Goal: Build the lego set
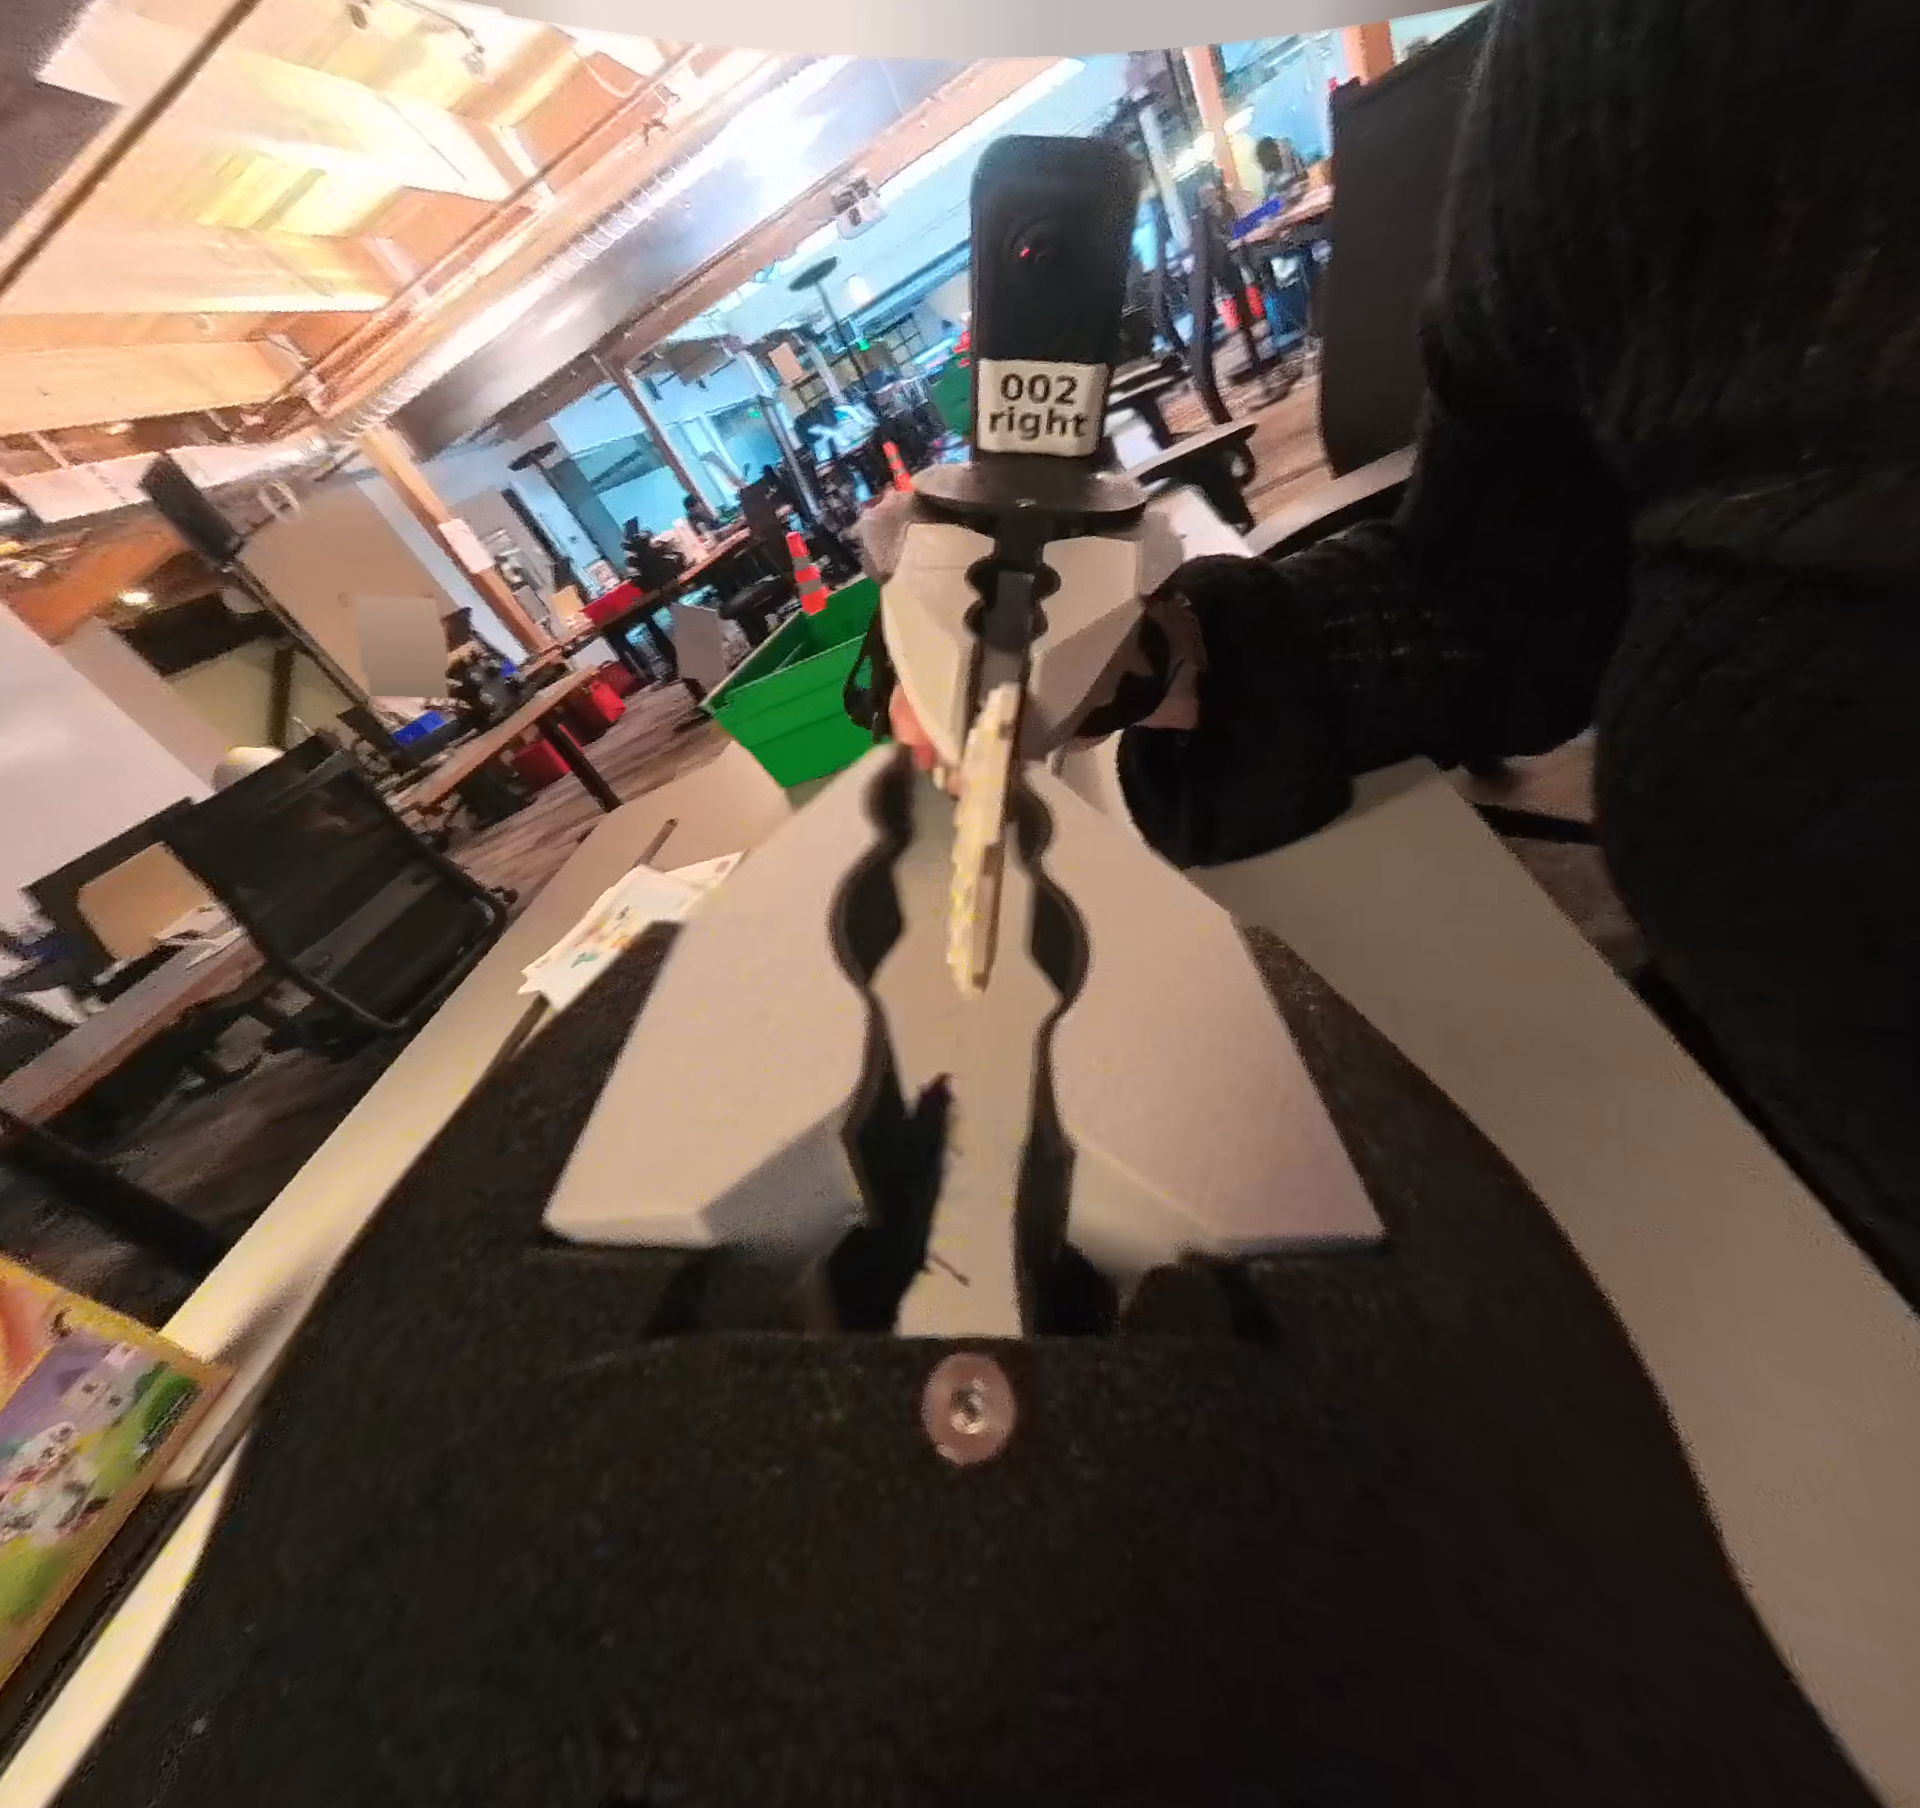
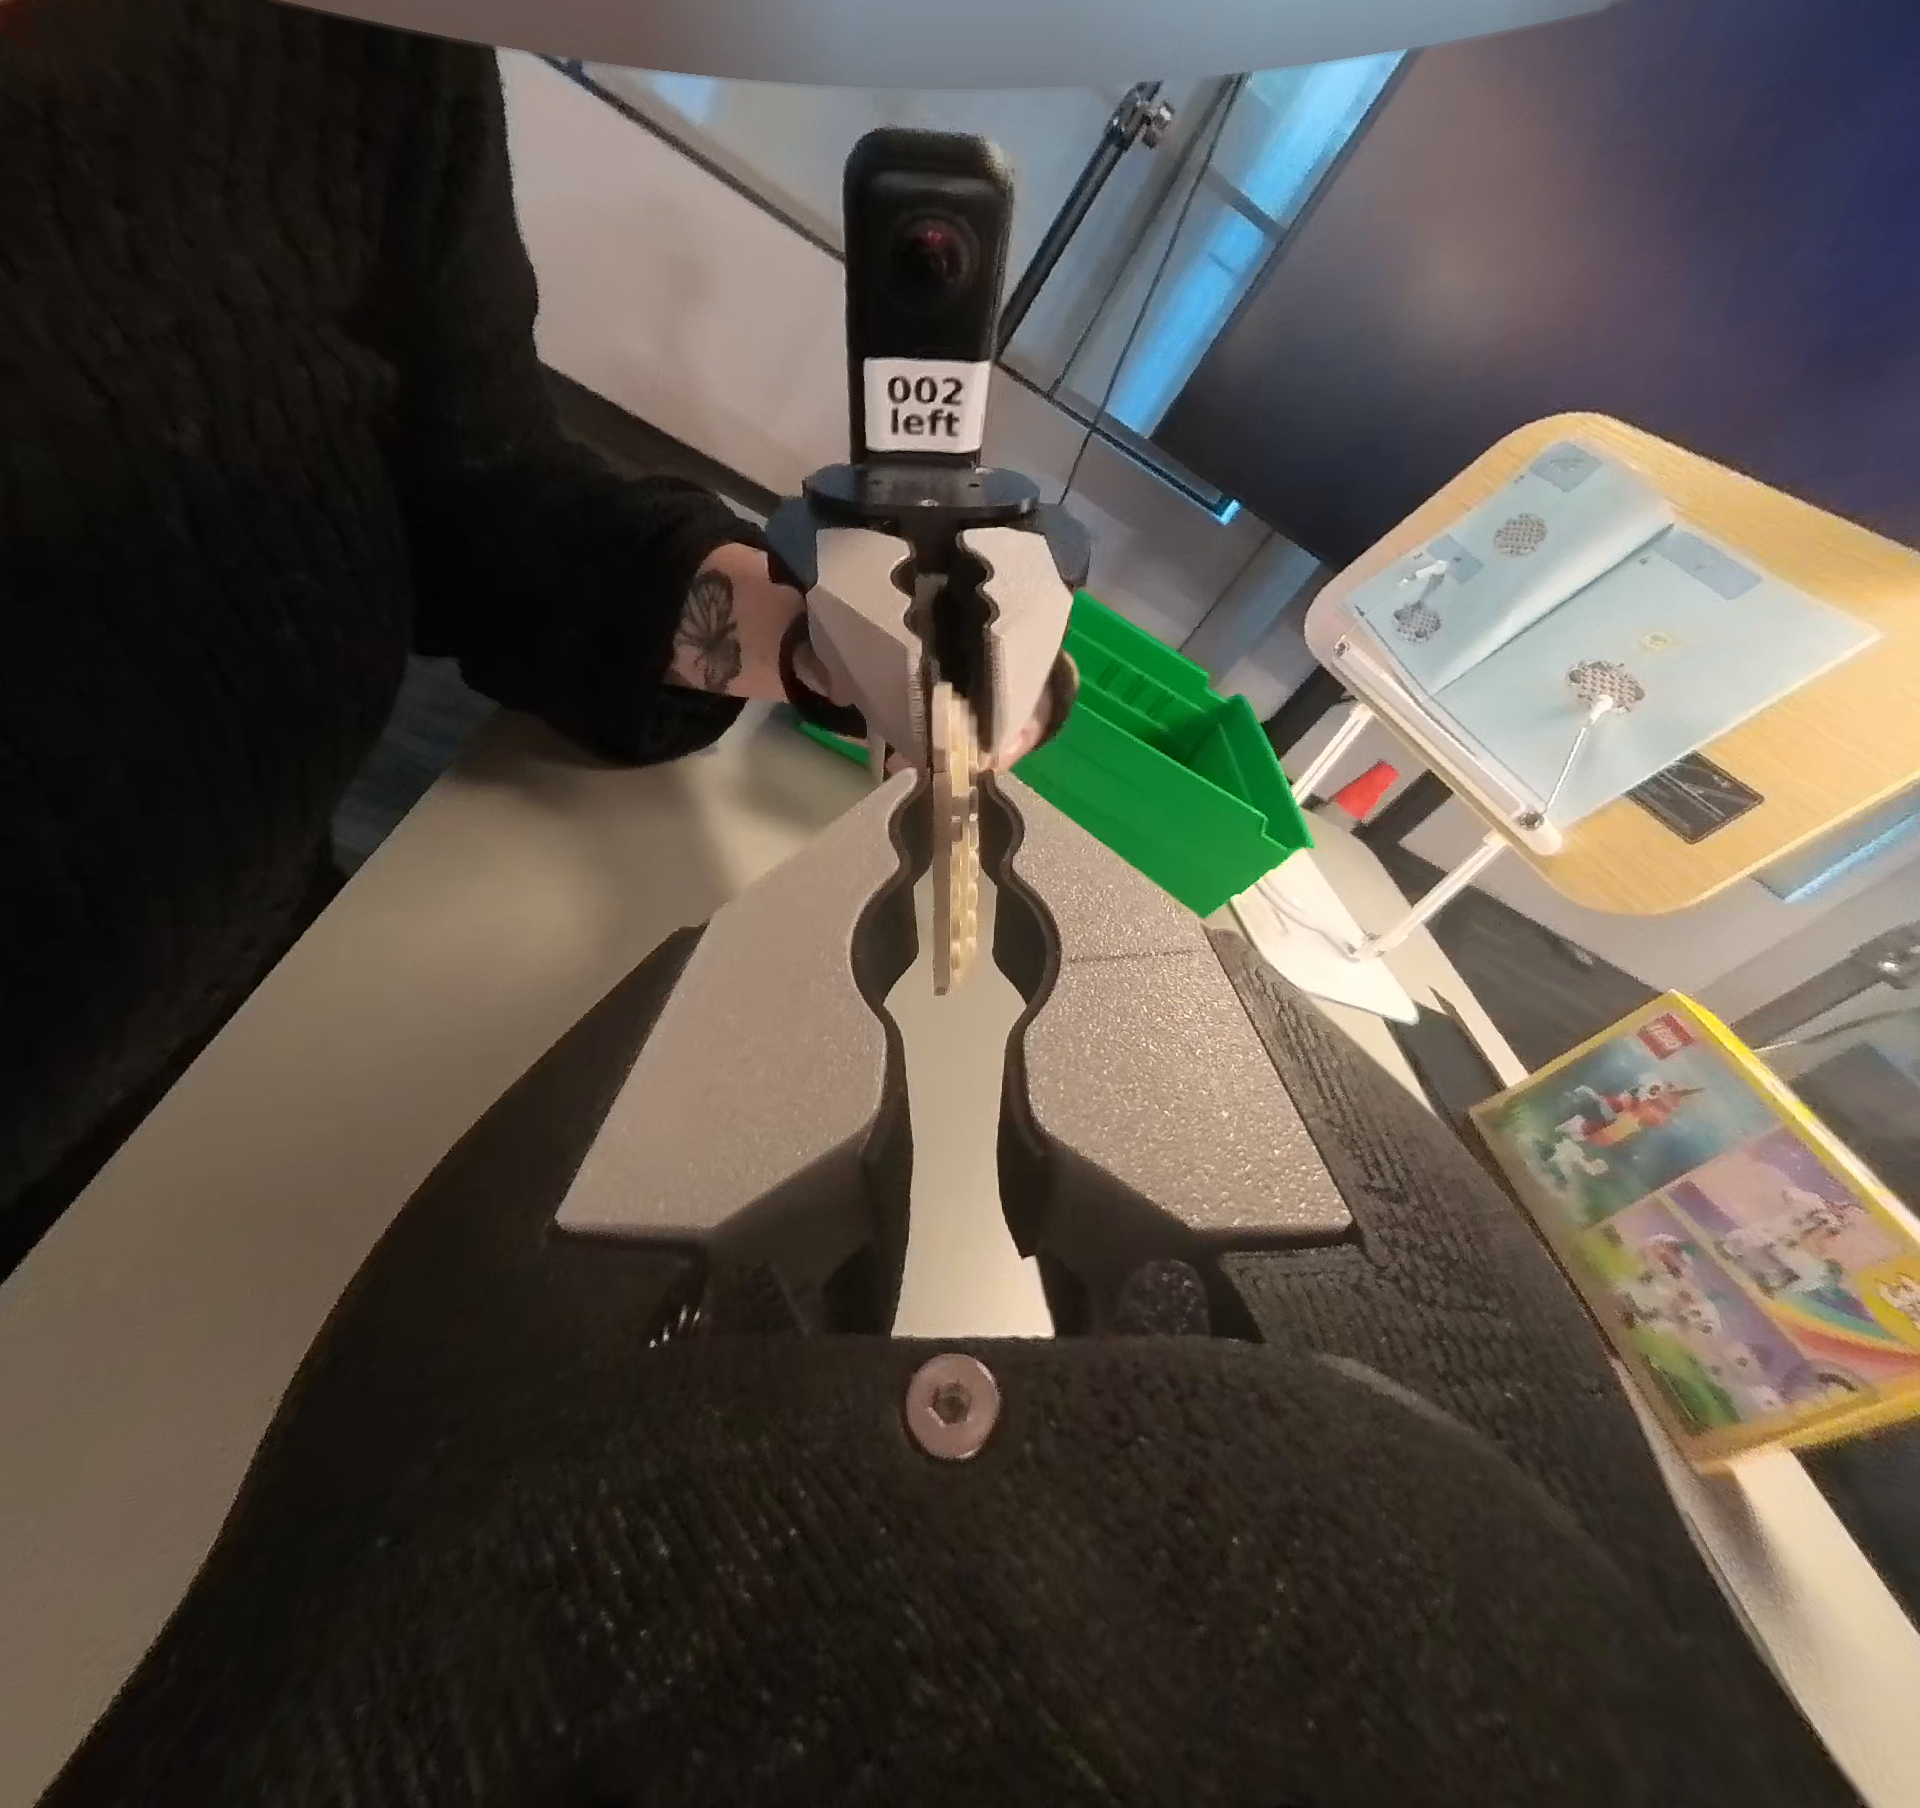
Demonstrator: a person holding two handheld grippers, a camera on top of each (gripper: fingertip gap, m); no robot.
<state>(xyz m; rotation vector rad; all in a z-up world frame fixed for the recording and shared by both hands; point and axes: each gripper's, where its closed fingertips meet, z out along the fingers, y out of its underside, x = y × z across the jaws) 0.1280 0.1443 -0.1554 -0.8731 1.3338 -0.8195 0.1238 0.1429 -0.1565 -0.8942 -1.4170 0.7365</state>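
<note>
Lego plate (image 1: 980, 849), tan and seen edge-on, is held in the air between both grippers. The right gripper (image 2: 948, 802) and the left gripper (image 1: 961, 792) are each closed on an end of it. A slip is judged likely if either pulls or twists, the grip being thin. Below lies a grey table (image 2: 312, 1031), with a green bin (image 2: 1153, 782) and set box (image 2: 1714, 1228), in an open workshop.
</note>
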